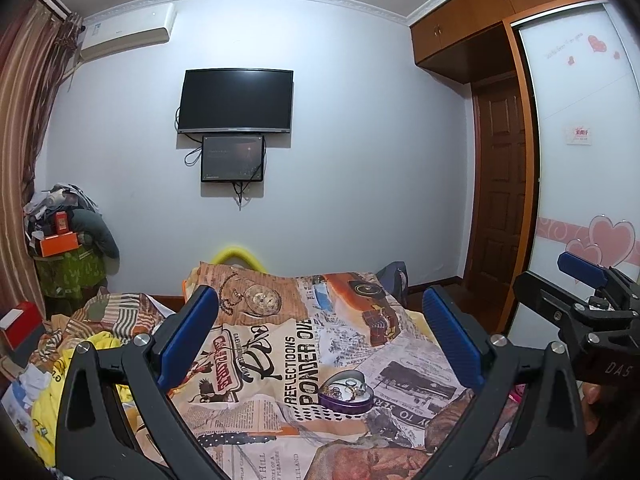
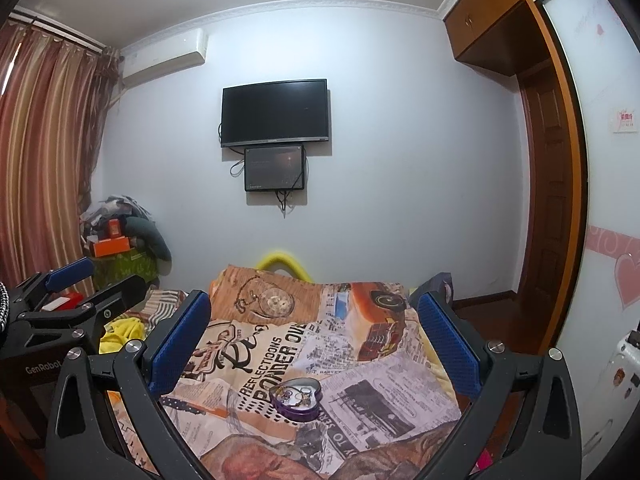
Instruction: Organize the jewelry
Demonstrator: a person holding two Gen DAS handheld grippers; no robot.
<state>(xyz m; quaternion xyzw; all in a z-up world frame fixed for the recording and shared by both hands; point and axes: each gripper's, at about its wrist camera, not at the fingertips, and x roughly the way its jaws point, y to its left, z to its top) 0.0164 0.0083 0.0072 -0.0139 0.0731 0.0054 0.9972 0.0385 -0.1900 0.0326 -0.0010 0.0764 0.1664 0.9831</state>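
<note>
Left hand-held gripper (image 1: 320, 340) and right hand-held gripper (image 2: 314, 342): both wide open, holding nothing, raised above the bed (image 1: 280, 436). Heart-shaped tin (image 1: 346, 392), purple, lidless, holding tangled jewelry (image 1: 345, 389): we find it on the printed bedspread, below and between our fingers. Risk, as we judge it: soft bedding lets the tin tip under a push, spilling small pieces into folds. Left of the tin: yellow clothing (image 1: 44, 412). Nothing blocks our approach.
</note>
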